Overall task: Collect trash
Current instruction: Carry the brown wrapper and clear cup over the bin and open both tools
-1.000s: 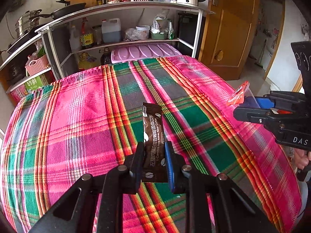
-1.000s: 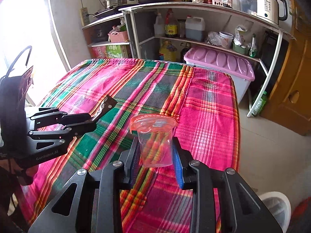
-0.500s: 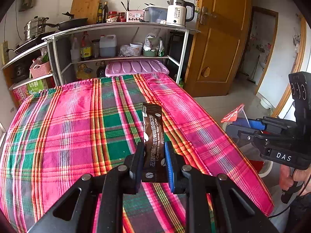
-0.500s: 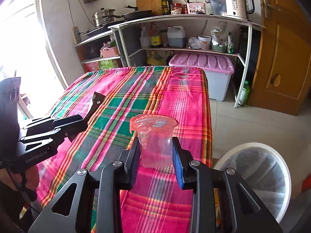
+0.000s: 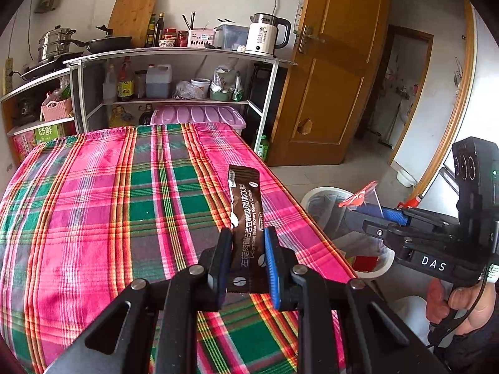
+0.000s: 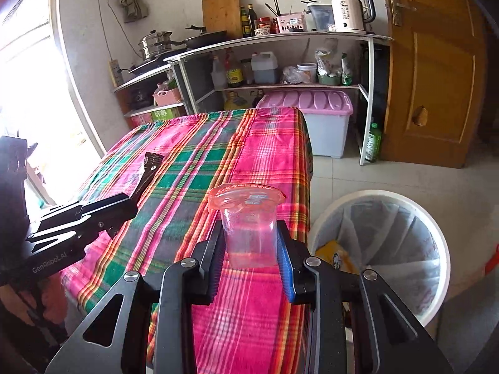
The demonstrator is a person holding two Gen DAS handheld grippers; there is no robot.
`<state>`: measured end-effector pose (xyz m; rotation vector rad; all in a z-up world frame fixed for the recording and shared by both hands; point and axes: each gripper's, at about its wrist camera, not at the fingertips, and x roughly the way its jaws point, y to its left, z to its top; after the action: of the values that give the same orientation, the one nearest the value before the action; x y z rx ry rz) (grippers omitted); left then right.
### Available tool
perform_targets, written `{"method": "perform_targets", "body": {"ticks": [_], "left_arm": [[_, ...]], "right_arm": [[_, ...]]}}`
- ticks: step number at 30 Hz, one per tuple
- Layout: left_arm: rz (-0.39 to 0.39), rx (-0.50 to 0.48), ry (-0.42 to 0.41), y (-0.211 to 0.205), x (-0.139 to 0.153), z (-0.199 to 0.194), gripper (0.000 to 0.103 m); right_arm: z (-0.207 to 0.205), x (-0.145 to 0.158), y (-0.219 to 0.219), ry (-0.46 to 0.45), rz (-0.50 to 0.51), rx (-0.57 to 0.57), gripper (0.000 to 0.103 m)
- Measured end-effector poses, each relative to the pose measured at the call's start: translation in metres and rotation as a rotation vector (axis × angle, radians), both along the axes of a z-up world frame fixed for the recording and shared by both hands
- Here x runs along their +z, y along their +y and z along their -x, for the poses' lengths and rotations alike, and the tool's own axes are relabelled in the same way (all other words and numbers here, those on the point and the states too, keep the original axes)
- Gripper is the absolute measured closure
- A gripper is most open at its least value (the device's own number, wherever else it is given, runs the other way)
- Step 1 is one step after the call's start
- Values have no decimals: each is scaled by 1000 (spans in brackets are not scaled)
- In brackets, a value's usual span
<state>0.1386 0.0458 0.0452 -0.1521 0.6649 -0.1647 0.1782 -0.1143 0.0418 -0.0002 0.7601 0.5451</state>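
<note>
My right gripper (image 6: 251,246) clasps a clear cup (image 6: 248,221) upright, over the table's edge; the bin (image 6: 379,199) sits on the floor just to its right and below, so this hand is nearer; my left gripper (image 5: 248,261) pinches a coffee sachet (image 5: 244,218), long axis pointing away, bin farther right; bin, white-lined, already holds wrappers.

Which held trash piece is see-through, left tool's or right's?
The right tool's: a clear plastic cup with a peeled red foil lid. The left tool holds an opaque dark-brown coffee sachet.
</note>
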Motion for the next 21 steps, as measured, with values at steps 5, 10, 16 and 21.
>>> {"method": "perform_targets", "body": {"ticks": [5,10,16,21], "left_arm": [[5,-23,-8,-18,0,12,81],[8,-50,-16,-34,2,19,81],[5,-83,-22,-55,3,20,81],[12,-112,-21,-66,1,13,81]], "right_arm": [[13,-3,-15,5,-20,-17,71],[19,-5,-31,12,-36,-39,71],[24,-4,-49,10,-44,-72,71],[24,-6,-62,10,-43,-102,71]]}}
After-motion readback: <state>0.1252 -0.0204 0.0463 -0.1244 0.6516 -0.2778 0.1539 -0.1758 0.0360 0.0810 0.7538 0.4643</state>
